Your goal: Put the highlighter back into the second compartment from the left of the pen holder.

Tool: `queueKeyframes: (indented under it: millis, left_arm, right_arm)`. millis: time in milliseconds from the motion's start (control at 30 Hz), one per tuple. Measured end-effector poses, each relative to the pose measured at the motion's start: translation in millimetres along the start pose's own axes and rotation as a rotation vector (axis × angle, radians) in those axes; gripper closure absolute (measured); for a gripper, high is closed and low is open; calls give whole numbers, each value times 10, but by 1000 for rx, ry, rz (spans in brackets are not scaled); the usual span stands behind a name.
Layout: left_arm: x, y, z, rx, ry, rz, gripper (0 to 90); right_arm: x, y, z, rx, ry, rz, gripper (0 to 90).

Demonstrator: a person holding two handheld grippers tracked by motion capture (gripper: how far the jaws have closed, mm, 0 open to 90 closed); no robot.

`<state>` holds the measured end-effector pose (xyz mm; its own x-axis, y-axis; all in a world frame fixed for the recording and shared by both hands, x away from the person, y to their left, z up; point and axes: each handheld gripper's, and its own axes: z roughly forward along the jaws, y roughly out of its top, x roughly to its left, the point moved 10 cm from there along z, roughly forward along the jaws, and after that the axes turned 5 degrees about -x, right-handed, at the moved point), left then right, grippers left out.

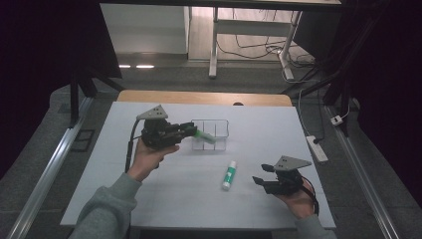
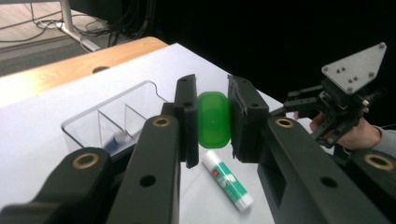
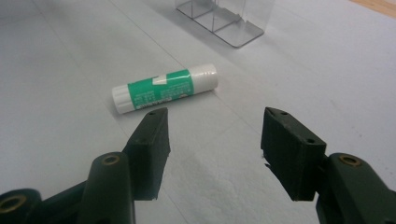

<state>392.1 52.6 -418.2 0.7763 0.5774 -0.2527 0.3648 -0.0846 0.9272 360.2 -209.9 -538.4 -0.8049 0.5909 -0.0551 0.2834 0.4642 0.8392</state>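
High view: the left hand-held gripper (image 1: 191, 130) pinches a green-capped glue stick (image 1: 204, 136) above the clear plastic divided tray (image 1: 225, 125); another green-and-white glue stick (image 1: 229, 174) lies on the white surface (image 1: 174, 199), left of the right hand-held gripper (image 1: 260, 174). Left gripper view: jaws clamp the green cap (image 2: 214, 119). Right gripper view: jaws spread, glue stick just beyond.

A green-capped glue stick (image 1: 203, 135) is held tilted over the clear three-compartment organiser (image 1: 223, 130), its green end (image 2: 214, 119) pinched between the jaws of the left tongs (image 2: 214, 122). A second glue stick (image 1: 229, 175), white with a green label, is seen lying flat on the white worktop (image 1: 174, 194), near the organiser and apart from it. A small item (image 2: 116, 140) is seen inside one compartment.
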Motion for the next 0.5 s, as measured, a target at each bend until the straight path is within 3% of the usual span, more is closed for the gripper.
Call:
queueKeyframes:
  millis: [200,500]
  left_arm:
    - [104,153,50,9,26,-5,739]
    - [276,201,154,58,75,-10,739]
  right_arm:
    - [-56,-11,-45,-12,-14,9,418]
    - [-69,-17,-41,-11,-18,17,416]
